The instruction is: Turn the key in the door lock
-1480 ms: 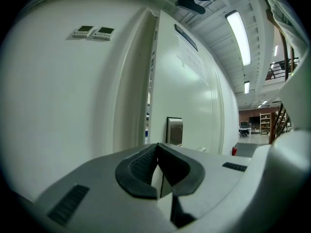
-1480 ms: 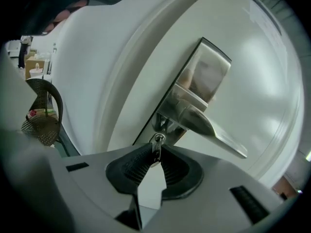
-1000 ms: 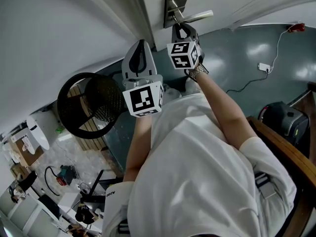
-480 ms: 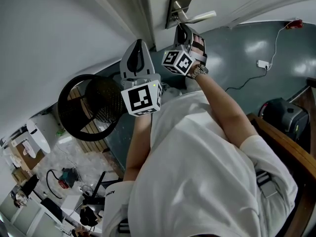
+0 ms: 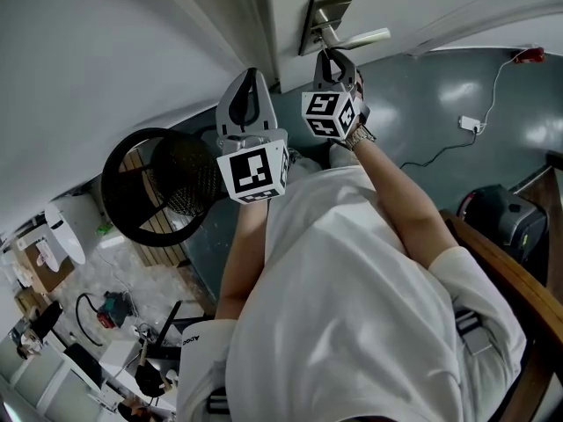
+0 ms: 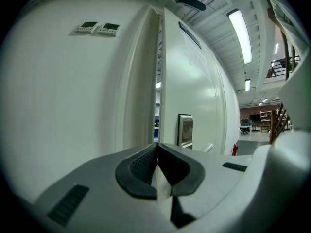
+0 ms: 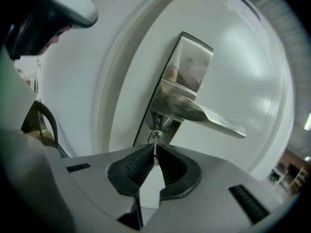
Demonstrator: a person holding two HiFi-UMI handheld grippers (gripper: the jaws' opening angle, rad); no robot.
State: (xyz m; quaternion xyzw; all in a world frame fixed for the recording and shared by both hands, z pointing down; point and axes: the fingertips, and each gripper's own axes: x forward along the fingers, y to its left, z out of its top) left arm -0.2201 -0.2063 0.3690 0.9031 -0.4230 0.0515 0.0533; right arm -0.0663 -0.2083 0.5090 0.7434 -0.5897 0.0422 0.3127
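The key (image 7: 155, 138) sits in the lock just under the lever handle (image 7: 214, 119) on the metal plate (image 7: 184, 74) of the door (image 7: 252, 57). The right gripper (image 7: 154, 152), whose jaws have just been closing, pinches the key's head between its ribbed pads; only the right gripper view makes this grip plain, as the key is too small to make out in the head view. The head view alone shows both tools together, with the left gripper (image 5: 249, 76) held left of the lock and apart from it, and the left gripper view shows its jaws pressed together on nothing, facing the door's edge.
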